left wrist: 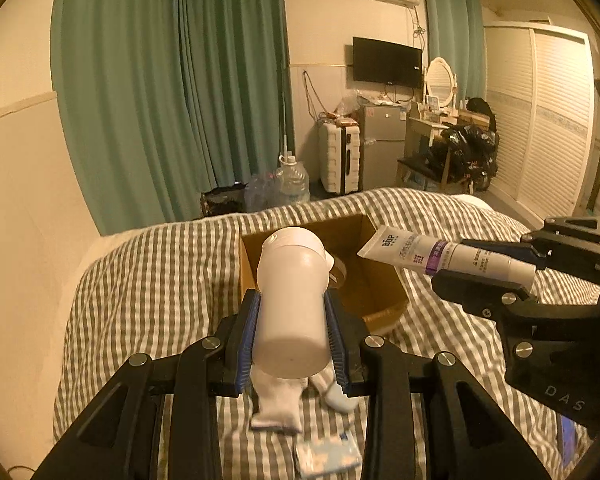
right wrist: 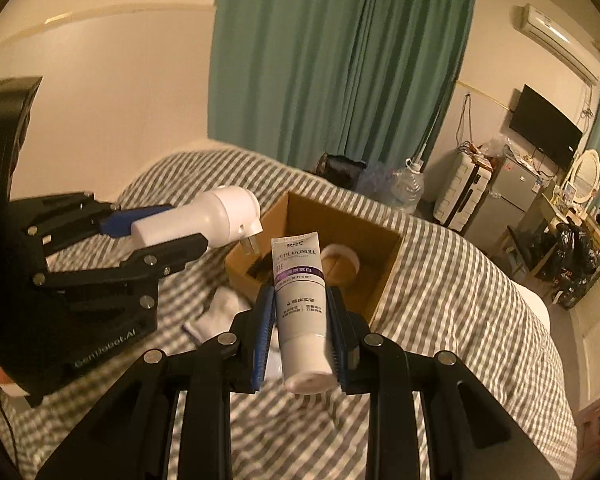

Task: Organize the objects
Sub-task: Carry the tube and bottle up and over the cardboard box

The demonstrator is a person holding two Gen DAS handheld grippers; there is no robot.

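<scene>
My left gripper is clenched on a white bottle, the blue pads pressing both its flanks; its flat base faces back toward me and its rounded cap end points forward, so its long axis runs straight along my fingers. My right gripper is clamped on a toothpaste tube the same way, cap end toward my wrist, flat crimped end pointing ahead. Below both, on the striped bedding, lie white socks and a small packet, untouched. Just beyond the fingertips sits the open cardboard box, and that is what the next move turns on: it lies straight ahead and below. From the right wrist view the tube's crimped end hangs over the box opening, while the bottle's cap is at the near left edge, so I judge the right hand the nearer to dropping in. Something round and pale already rests inside.
</scene>
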